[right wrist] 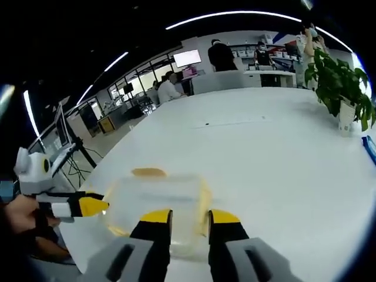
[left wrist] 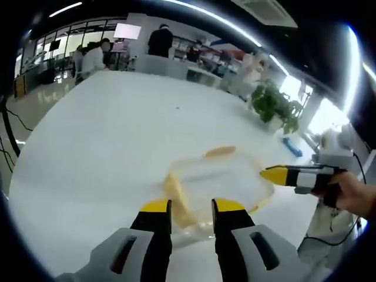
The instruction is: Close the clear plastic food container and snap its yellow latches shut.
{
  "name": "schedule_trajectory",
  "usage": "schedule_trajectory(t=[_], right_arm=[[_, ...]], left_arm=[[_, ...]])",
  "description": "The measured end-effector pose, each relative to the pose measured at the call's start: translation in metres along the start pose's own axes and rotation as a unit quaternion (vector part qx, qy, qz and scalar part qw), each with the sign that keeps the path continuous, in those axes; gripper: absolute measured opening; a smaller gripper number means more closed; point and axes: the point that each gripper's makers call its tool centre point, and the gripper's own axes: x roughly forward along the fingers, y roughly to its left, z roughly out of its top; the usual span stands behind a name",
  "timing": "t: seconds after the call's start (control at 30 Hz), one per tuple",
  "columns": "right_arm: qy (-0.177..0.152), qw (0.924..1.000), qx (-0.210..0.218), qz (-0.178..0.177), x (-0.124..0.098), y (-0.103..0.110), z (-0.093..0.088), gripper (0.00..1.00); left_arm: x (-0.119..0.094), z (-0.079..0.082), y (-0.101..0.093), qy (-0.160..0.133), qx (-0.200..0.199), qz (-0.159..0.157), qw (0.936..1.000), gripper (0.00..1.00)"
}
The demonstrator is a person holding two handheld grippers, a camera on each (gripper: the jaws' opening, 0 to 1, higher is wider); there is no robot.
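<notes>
Container sits on the white table, just ahead of my left tool, whose jaws stand at a narrow gap and hold nothing. Right tool faces it from the opposite side, jaws likewise narrow and empty. In the left view my right tool's yellow tip reaches the container's rim at the far side.

Risks, as I judge them: container is light, clear plastic on a smooth, glossy top, so one-sided pressure on a latch could skate it away; needs bracing from both sides. Lid seating cannot be confirmed through the clear walls; snapping a latch on a skewed lid may pop it off.

Table is large, bare nearby. Room: open office w/ ceiling strip lights, a potted plant on the table's far part, people at desks beyond.
</notes>
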Motion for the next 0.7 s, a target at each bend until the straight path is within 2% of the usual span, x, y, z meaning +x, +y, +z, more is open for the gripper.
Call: schedule_trajectory(t=[0.1, 0.23, 0.3, 0.5, 0.53, 0.57, 0.6, 0.63, 0.7], right_arm=[[0.006, 0.9994, 0.033, 0.01, 0.0019, -0.0012, -0.0011, 0.25], [0.019, 0.9989, 0.037, 0.022, 0.0052, -0.0019, -0.0005, 0.26], [0.029, 0.9984, 0.041, 0.027, 0.0053, -0.0016, -0.0008, 0.27], [0.042, 0.9982, 0.032, 0.03, 0.005, 0.0009, -0.0024, 0.26], [0.042, 0.9982, 0.029, 0.032, 0.0048, 0.0017, -0.0026, 0.26], [0.042, 0.9981, 0.029, 0.033, 0.0048, 0.0015, -0.0029, 0.26], [0.043, 0.998, 0.027, 0.036, 0.0052, 0.0022, -0.0038, 0.26], [0.045, 0.9979, 0.032, 0.035, 0.0059, 0.0021, -0.0038, 0.26], [0.05, 0.9977, 0.027, 0.035, 0.0072, 0.003, -0.0037, 0.25]], left_arm=[[0.0007, -0.0013, -0.0006, 0.003, -0.004, -0.006, 1.0, 0.28], [0.0041, -0.0061, -0.0033, 0.014, -0.02, -0.017, 0.9996, 0.33], [0.0035, -0.0048, -0.0034, 0.012, -0.011, -0.014, 0.9998, 0.33], [0.0045, -0.0052, -0.004, 0.007, -0.018, -0.007, 0.9998, 0.31], [0.0051, -0.0055, -0.0037, 0.007, -0.023, -0.009, 0.9997, 0.3], [0.007, -0.0063, -0.0048, 0.008, -0.053, -0.013, 0.9985, 0.28], [0.0072, -0.0055, -0.0027, 0.011, -0.062, -0.006, 0.998, 0.28], [0.009, -0.0035, -0.0042, 0.014, -0.029, -0.009, 0.9994, 0.28], [0.0085, -0.0042, -0.0068, 0.016, -0.035, -0.01, 0.9992, 0.28]])
